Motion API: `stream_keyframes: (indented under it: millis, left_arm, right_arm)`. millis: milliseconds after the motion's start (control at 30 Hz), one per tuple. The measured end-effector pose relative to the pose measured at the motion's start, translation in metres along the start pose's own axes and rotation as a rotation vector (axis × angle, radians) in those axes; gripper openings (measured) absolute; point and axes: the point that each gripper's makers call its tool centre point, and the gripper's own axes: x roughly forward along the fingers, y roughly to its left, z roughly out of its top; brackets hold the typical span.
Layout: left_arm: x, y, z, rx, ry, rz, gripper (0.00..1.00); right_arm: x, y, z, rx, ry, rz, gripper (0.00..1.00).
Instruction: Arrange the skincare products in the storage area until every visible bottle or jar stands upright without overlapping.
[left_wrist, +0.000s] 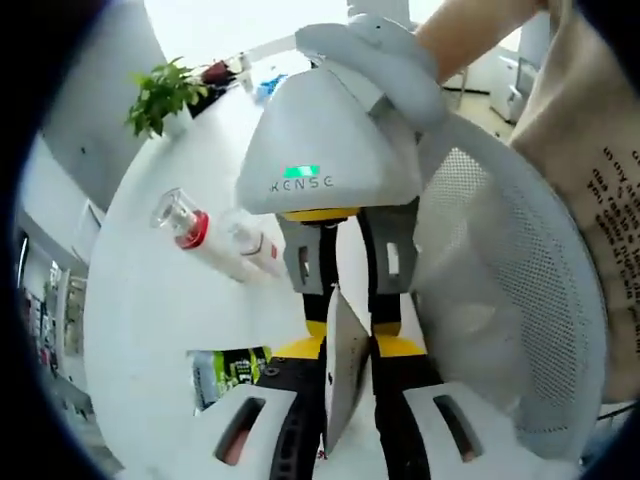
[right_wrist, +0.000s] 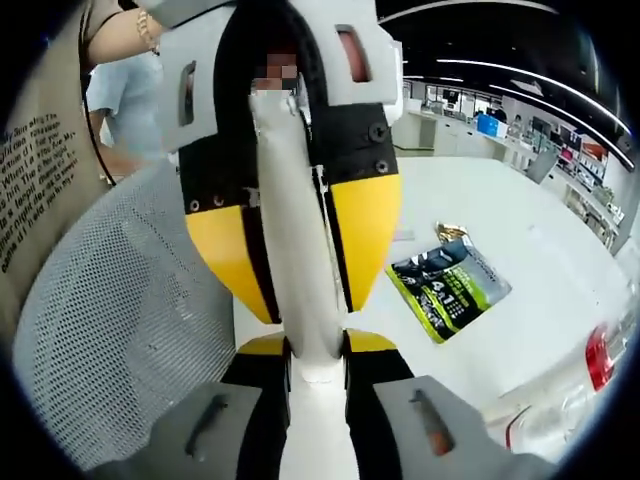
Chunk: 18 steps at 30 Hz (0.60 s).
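Note:
A white tube (right_wrist: 295, 200) runs between the two grippers, and its flat end (left_wrist: 345, 385) shows edge-on in the left gripper view. My left gripper (left_wrist: 346, 352) is shut on it, and so is my right gripper (right_wrist: 318, 352). The two meet nose to nose: the right gripper (left_wrist: 348, 315) comes down from above in the left gripper view, and the left gripper (right_wrist: 305, 290) fills the top of the right gripper view. On the white table (left_wrist: 150, 320) lie a clear-capped bottle with a red ring (left_wrist: 190, 225) and a white bottle (left_wrist: 255, 250).
A green and black sachet (right_wrist: 450, 285) lies flat on the table. A white mesh surface (left_wrist: 500, 300) curves close beside the grippers, with a person in a beige top (left_wrist: 600, 150) behind it. A potted plant (left_wrist: 160, 95) stands at the table's far end.

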Motion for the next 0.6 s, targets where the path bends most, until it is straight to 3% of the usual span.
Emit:
stream_keyframes:
  millis: [300, 500, 600]
  left_arm:
    - [-0.003, -0.004, 0.003, -0.065, -0.043, 0.005, 0.08]
    - [-0.002, 0.005, 0.003, -0.088, -0.066, 0.03, 0.07]
    - [-0.001, 0.013, 0.003, -0.118, -0.084, 0.032, 0.07]
  right_arm:
    - [0.0, 0.002, -0.001, -0.008, 0.02, -0.008, 0.2]
    - [-0.001, -0.006, -0.006, 0.063, 0.021, -0.076, 0.22]
    - [-0.005, -0.011, -0.019, 0.102, 0.05, -0.126, 0.21]
